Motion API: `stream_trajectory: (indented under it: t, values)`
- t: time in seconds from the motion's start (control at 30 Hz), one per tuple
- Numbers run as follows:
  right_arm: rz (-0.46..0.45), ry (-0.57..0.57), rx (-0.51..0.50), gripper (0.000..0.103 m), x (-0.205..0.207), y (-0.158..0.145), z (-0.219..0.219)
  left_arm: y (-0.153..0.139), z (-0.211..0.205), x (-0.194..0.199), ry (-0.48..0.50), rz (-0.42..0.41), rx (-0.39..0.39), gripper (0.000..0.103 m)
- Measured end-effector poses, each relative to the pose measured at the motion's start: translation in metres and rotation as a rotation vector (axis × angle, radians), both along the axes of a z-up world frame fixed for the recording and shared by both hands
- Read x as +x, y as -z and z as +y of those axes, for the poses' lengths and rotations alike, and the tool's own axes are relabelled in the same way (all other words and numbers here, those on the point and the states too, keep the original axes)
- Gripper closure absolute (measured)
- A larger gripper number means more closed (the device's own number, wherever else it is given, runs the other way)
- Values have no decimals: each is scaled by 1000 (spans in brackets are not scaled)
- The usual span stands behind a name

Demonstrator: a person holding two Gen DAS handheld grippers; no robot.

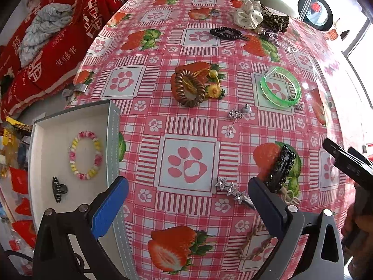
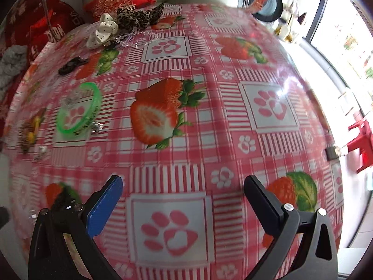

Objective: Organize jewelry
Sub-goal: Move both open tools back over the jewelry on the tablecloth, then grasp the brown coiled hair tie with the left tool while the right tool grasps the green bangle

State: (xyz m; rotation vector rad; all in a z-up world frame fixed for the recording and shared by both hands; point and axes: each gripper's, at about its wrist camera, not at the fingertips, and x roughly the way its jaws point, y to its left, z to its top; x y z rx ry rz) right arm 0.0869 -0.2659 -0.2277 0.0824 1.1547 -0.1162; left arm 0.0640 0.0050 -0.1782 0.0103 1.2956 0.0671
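Left wrist view: the left hand-held gripper (image 1: pixel 187 192) is wide open and holds nothing. A star clip (image 1: pixel 233 191) lies between its fingers. At the counter's (image 1: pixel 186 46) left edge, a tray (image 1: pixel 49 140) holds a bracelet (image 1: pixel 85 155). The right hand-held gripper (image 2: pixel 184 193) gapes too, empty.

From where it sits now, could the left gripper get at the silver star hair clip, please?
Probably yes: the left gripper is open, and the star hair clip lies uncovered on the tablecloth by its right finger.
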Motion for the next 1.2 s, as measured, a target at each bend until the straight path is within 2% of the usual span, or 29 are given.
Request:
stream_trajectory:
  t: [0.23, 0.43, 0.47, 0.53, 0.57, 0.6, 0.73, 0.77, 0.8, 0.9, 1.0, 1.1, 1.2]
  values:
    - [43, -38, 107, 0, 4, -25, 5, -9, 13, 27, -47, -43, -24, 0]
    - [40, -98, 134, 0, 32, -43, 23, -11, 27, 61, -60, -81, -39, 0]
    - [45, -101, 137, 0, 37, -44, 25, -10, 28, 64, -60, -84, -38, 10]
    - [51, -111, 123, 0, 47, -47, 30, -5, 31, 75, -60, -72, -45, 13]
    - [53, -121, 114, 0, 53, -47, 33, -2, 32, 79, -62, -72, -51, 18]
    - [57, -132, 104, 0, 59, -49, 36, 0, 33, 83, -60, -77, -53, 27]
    - [68, -166, 92, 0, 76, -47, 46, 12, 33, 96, -47, -61, -68, 31]
    - [71, -170, 90, 0, 79, -46, 48, 15, 33, 98, -46, -57, -74, 38]
    - [78, -175, 84, 0, 84, -44, 51, 19, 33, 102, -47, -45, -80, 40]
    - [96, -186, 72, 0, 95, -37, 57, 26, 35, 109, -61, -32, -99, 40]
    - [105, -205, 55, 6, 103, -31, 64, 32, 35, 114, -62, -30, -103, 40]
    - [124, -220, 31, 25, 111, -23, 71, 37, 33, 118, -59, -24, -106, 40]
    - [149, -223, 34, 33, 117, -13, 75, 40, 32, 120, -53, -19, -112, 40]
